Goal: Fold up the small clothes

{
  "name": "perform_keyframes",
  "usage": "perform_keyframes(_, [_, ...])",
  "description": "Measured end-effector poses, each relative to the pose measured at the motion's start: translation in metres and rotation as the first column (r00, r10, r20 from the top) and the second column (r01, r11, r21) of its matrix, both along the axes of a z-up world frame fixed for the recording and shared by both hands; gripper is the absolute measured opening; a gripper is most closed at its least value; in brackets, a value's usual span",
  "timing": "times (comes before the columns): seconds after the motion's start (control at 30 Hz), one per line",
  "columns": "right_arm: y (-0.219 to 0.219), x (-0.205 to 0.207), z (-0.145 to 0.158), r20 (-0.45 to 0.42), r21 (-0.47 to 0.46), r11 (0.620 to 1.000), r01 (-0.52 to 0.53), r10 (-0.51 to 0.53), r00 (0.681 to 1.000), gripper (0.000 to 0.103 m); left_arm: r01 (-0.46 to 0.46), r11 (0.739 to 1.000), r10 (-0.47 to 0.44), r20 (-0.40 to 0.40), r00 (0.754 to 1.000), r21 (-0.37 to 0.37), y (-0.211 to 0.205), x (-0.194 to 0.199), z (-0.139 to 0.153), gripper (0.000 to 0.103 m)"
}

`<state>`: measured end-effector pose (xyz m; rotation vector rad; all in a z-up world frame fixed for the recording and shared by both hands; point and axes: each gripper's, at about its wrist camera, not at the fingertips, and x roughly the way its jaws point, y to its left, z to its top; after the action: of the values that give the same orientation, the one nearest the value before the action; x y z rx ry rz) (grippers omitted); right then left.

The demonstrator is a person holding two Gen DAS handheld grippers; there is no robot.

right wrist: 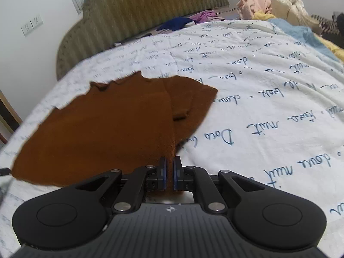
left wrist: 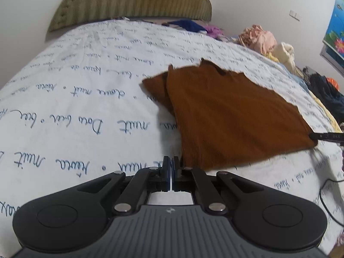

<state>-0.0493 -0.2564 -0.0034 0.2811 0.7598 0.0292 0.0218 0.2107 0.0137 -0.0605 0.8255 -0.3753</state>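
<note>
On the bed sheet [left wrist: 86, 99] lies one brown top [left wrist: 232, 116] (flat). Two grippers: right gripper [right wrist: 171, 167] pinches its corner, left gripper [left wrist: 169, 167] is closed beside its edge, gripping nothing I can see.

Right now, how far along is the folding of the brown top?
Done: the brown top lies spread flat on the bedsheet. In hand: the right tool is shut on one hem corner; the left tool is shut by the other, grip unclear. Left: the folds themselves; one sleeve lies out.

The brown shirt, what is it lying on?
The brown shirt lies on a white bedsheet with blue handwriting printed on it. Whatever is written right beneath the shirt is covered.
</note>
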Motion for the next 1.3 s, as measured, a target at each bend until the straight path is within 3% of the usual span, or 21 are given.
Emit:
perform_keyframes(0.07, [0.004,-0.001,0.001,-0.005,-0.028,1.0,0.008,-0.008,1.0,0.011,-0.01,1.0,0.01,0.012,1.0,-0.011,-0.002,-0.003,0.005,0.002])
perform_keyframes(0.17, [0.011,-0.004,0.015,0.048,-0.066,0.996,0.055,-0.052,0.997,0.029,-0.002,1.0,0.001,0.097,0.995,0.006,-0.019,-0.006,0.024,0.003])
perform_keyframes(0.23, [0.02,-0.005,0.03,0.113,-0.086,0.995,0.057,-0.047,0.992,0.036,0.02,1.0,-0.022,0.135,0.991,0.015,-0.036,-0.001,0.035,0.003])
perform_keyframes(0.3, [0.036,0.0,0.042,0.155,-0.103,0.995,0.003,0.013,0.988,0.046,0.041,0.999,-0.044,0.159,0.986,0.017,-0.057,0.008,0.04,0.005])
perform_keyframes(0.4, [0.066,0.013,0.043,0.156,-0.173,0.98,-0.099,0.126,0.98,0.061,0.03,0.997,-0.04,0.133,0.99,0.075,-0.088,0.028,0.027,0.005])
perform_keyframes(0.5, [0.085,0.029,0.03,0.103,-0.241,0.959,-0.149,0.178,0.979,0.062,-0.014,0.989,0.0,0.091,0.996,0.149,-0.1,0.041,0.0,0.005])
perform_keyframes(0.63, [0.079,0.042,0.004,-0.025,-0.241,0.955,-0.172,0.171,0.985,0.064,0.0,0.982,-0.013,0.069,0.998,0.188,-0.094,0.029,-0.024,0.005])
perform_keyframes(0.73, [0.075,0.039,0.006,-0.011,-0.21,0.962,-0.173,0.175,0.985,0.065,0.017,0.98,-0.033,0.08,0.996,0.198,-0.088,0.017,-0.019,0.006])
perform_keyframes(0.87, [0.083,0.057,0.026,0.066,-0.186,0.969,-0.161,0.176,0.982,0.067,-0.03,0.991,0.017,0.103,0.995,0.131,-0.091,0.037,0.007,0.006])
perform_keyframes(0.93, [0.088,0.074,0.03,0.089,-0.182,0.97,-0.161,0.179,0.98,0.076,-0.081,0.991,0.07,0.11,0.992,0.103,-0.097,0.055,0.016,0.012])
perform_keyframes(0.97, [0.088,0.086,0.027,0.087,-0.174,0.973,-0.149,0.166,0.982,0.08,-0.104,0.99,0.093,0.108,0.99,0.094,-0.099,0.065,0.016,0.026])
perform_keyframes(1.0, [0.088,0.097,0.022,0.075,-0.169,0.978,-0.126,0.14,0.987,0.08,-0.138,0.986,0.128,0.103,0.986,0.092,-0.101,0.075,0.014,0.047])
perform_keyframes(1.07, [0.085,0.115,0.01,0.037,-0.184,0.979,-0.092,0.101,0.994,0.079,-0.216,0.969,0.205,0.096,0.974,0.121,-0.104,0.087,0.005,0.064])
perform_keyframes(1.17, [0.083,0.125,-0.003,-0.007,-0.229,0.973,-0.039,0.038,0.999,0.077,-0.244,0.952,0.23,0.093,0.969,0.187,-0.107,0.089,-0.008,0.064])
perform_keyframes(1.3, [0.086,0.11,0.006,0.053,-0.214,0.976,-0.033,0.046,0.998,0.084,-0.247,0.943,0.228,0.109,0.968,0.222,-0.106,0.081,-0.018,0.065])
